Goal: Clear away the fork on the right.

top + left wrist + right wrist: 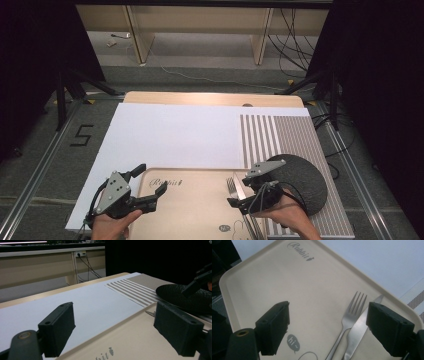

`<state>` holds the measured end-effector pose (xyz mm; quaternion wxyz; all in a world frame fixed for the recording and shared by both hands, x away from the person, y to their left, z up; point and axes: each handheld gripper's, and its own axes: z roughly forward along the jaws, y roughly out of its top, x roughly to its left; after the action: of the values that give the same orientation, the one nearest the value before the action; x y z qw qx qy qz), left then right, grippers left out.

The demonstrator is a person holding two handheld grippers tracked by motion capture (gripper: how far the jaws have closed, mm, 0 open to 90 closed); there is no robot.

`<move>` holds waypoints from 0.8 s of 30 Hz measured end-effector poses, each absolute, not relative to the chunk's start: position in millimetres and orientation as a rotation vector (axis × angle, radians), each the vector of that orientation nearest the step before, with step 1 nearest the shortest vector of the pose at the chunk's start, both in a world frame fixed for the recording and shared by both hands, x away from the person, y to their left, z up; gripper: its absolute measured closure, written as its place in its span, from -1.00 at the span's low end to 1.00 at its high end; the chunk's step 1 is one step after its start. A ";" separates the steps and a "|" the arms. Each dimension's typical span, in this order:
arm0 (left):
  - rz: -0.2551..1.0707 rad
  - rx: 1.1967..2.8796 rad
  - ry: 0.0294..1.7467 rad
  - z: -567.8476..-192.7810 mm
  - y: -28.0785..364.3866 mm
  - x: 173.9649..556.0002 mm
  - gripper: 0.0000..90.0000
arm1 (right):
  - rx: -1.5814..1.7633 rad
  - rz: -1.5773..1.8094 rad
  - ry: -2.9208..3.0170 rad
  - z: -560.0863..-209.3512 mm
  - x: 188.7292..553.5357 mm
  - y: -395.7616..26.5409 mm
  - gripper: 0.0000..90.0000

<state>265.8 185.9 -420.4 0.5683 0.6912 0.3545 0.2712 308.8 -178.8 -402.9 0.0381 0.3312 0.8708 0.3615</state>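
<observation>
A beige tray point(190, 210) printed "Rabbit" lies at the near edge of the table. On its right side a metal fork point(231, 186) and a knife point(239, 193) lie side by side; the right gripper view gives the fork point(352, 315) and knife point(362, 325) close up. My right gripper point(238, 191) hovers over them, open, with nothing between its pads point(327, 332). Over the tray's left end, my left gripper point(150, 182) is held wide open and empty point(115, 330). A black plate point(305, 180) sits just right of the tray.
The tray rests on a white sheet point(170, 135) that covers most of the table. A striped placemat point(280, 135) lies at the right under the plate point(180, 297). Beyond the table's far edge are floor, cables and bench legs.
</observation>
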 end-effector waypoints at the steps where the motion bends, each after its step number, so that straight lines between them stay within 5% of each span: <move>1: 0.637 1.625 0.832 -420.5 185.9 265.8 -0.64 | 1.018 1.114 2.665 -401.8 308.7 -179.8 -0.57; 24: 0.638 1.619 0.836 -420.0 186.3 265.3 -0.64 | 1.147 1.239 2.463 -386.3 311.4 -226.5 -0.60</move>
<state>265.3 186.3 -420.0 0.5692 0.6896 0.3559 0.2716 311.4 -226.5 -386.3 0.0775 0.3828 0.8223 0.4138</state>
